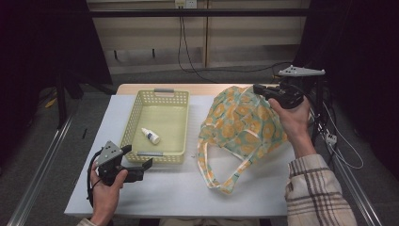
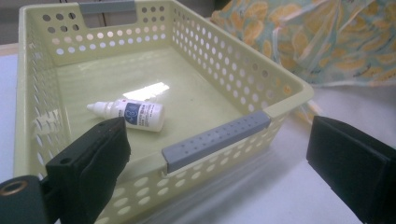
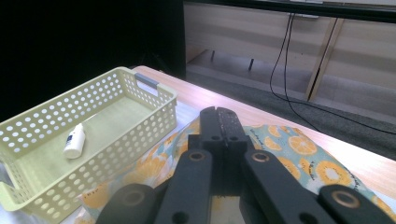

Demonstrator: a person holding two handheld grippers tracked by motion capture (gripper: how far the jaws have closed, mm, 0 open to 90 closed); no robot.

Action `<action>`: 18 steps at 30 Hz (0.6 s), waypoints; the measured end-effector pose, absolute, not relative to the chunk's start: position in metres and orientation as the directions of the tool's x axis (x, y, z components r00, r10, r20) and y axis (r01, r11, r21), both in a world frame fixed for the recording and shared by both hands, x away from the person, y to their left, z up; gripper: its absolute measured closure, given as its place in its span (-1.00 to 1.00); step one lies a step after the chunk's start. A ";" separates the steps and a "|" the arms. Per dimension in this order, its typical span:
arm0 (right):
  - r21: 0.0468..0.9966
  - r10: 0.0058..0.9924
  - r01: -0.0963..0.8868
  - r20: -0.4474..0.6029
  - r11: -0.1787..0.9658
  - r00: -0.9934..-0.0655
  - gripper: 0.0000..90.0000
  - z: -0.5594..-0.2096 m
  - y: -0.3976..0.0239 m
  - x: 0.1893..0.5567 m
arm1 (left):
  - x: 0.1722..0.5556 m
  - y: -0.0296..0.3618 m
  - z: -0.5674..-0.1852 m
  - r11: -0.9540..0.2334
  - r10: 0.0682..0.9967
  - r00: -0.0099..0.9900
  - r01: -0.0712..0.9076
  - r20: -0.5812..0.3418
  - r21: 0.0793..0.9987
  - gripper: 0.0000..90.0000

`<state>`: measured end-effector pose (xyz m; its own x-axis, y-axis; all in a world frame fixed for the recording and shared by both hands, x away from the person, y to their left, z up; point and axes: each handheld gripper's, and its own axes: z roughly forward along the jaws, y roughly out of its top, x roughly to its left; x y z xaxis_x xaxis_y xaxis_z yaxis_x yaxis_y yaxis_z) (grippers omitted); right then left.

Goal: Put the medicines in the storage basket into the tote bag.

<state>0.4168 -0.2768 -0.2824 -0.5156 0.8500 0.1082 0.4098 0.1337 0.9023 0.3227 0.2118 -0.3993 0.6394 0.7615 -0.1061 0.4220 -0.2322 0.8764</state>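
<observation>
Bag lies slumped just below and toward me from my right gripper, whose jaws are pressed together; whether any cloth is pinched I can't tell, the jaws sit at the bag's top edge. My left gripper hangs with jaws wide apart and nothing between them, the basket right ahead of it and the bottle lying on its side inside, just past the left jaw. Step looks like fetching the bottle for the bag. Next move, I'd say: reach the left jaws over the near rim, close on the bottle. White mat over a wood table, grey floor, dark curtains, cables on the far wall.
</observation>
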 end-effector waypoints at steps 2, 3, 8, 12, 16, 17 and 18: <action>0.902 0.847 0.411 0.111 0.134 -0.520 1.00 -0.283 -0.276 0.416 | 0.326 0.210 -0.394 -0.251 0.762 0.640 0.431 -0.098 0.867 -0.88; 0.902 0.847 0.411 0.110 0.135 -0.520 1.00 -0.283 -0.276 0.416 | 0.329 0.209 -0.392 -0.253 0.759 0.641 0.446 -0.109 0.859 -0.88; 0.901 0.842 0.412 0.115 0.135 -0.527 1.00 -0.287 -0.277 0.417 | 0.348 0.205 -0.382 -0.303 0.764 0.642 0.448 -0.066 0.841 -0.86; 0.898 0.839 0.418 0.119 0.137 -0.531 1.00 -0.290 -0.276 0.417 | 0.369 0.201 -0.381 -0.300 0.789 0.607 0.516 -0.096 0.802 -0.86; 0.898 0.839 0.418 0.119 0.137 -0.531 1.00 -0.289 -0.277 0.416 | 0.385 0.196 -0.381 -0.331 0.787 0.609 0.550 -0.098 0.767 -0.86; 0.898 0.840 0.417 0.117 0.139 -0.530 1.00 -0.289 -0.278 0.416 | 0.389 0.194 -0.381 -0.343 0.787 0.611 0.555 -0.092 0.758 -0.86; 0.899 0.840 0.415 0.115 0.139 -0.531 1.00 -0.289 -0.278 0.416 | 0.393 0.193 -0.382 -0.358 0.784 0.616 0.550 -0.077 0.755 -0.85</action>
